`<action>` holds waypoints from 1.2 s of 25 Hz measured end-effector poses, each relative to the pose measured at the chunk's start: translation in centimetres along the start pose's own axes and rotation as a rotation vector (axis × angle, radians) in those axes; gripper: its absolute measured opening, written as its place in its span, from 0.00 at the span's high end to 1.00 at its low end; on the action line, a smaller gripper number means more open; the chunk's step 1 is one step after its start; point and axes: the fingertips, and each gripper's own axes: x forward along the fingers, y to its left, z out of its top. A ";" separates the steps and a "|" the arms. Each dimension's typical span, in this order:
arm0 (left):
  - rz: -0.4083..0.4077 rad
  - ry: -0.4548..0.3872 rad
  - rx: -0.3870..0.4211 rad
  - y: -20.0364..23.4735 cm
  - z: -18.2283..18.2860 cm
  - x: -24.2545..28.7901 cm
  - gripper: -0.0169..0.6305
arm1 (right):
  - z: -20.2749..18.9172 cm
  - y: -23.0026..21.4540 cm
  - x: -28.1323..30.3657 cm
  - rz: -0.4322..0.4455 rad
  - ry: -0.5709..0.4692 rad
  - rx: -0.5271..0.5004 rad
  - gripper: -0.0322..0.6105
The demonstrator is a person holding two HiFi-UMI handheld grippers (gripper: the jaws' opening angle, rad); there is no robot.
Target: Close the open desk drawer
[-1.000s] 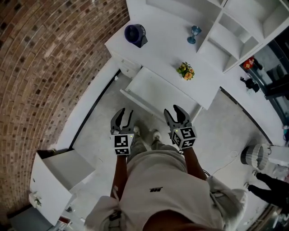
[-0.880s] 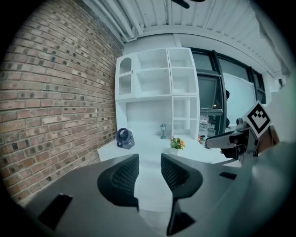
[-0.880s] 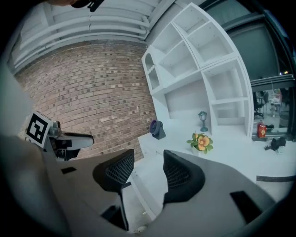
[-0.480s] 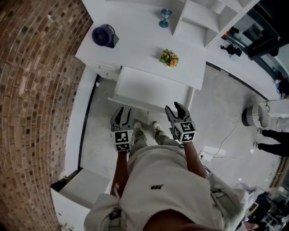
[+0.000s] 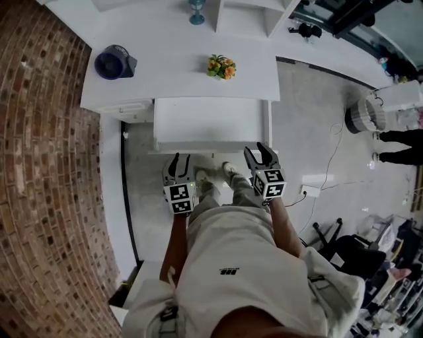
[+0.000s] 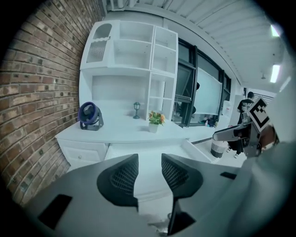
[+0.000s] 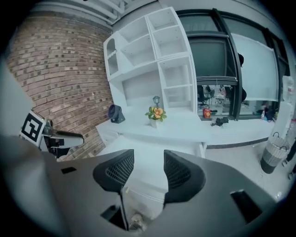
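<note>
The white desk drawer (image 5: 210,121) stands pulled out from under the white desk (image 5: 165,72), its front edge toward me. My left gripper (image 5: 182,159) hangs open just short of that front edge, near its left part. Open as well, my right gripper (image 5: 257,151) is level with the drawer's right front corner. Neither touches the drawer. In the left gripper view the drawer (image 6: 148,150) lies ahead past the left gripper (image 6: 149,161), nothing between its fingers. The right gripper view shows the drawer (image 7: 138,147) beyond the empty right gripper (image 7: 148,155).
On the desk stand a dark blue fan (image 5: 114,63), a small flower pot (image 5: 221,66) and a blue goblet (image 5: 196,14). A brick wall (image 5: 39,198) runs along the left. A white basket (image 5: 360,117) and a person (image 5: 400,146) are on the floor at the right.
The view has swung round so the desk and drawer now lie square in front. Both grippers, still open, are nearer the drawer's front edge.
</note>
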 end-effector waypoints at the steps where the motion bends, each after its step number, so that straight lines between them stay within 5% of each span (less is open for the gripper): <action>1: -0.008 0.012 0.002 0.0 -0.5 0.4 0.71 | -0.6 -0.1 -0.1 -0.013 0.010 0.007 0.64; 16: -0.071 0.132 -0.040 -0.2 -6.7 2.6 0.66 | -8.3 -1.9 0.3 -0.130 0.098 0.092 0.63; 30: -0.087 0.239 -0.058 -1.0 -11.2 5.7 0.63 | -13.5 -3.0 2.9 -0.140 0.197 0.165 0.59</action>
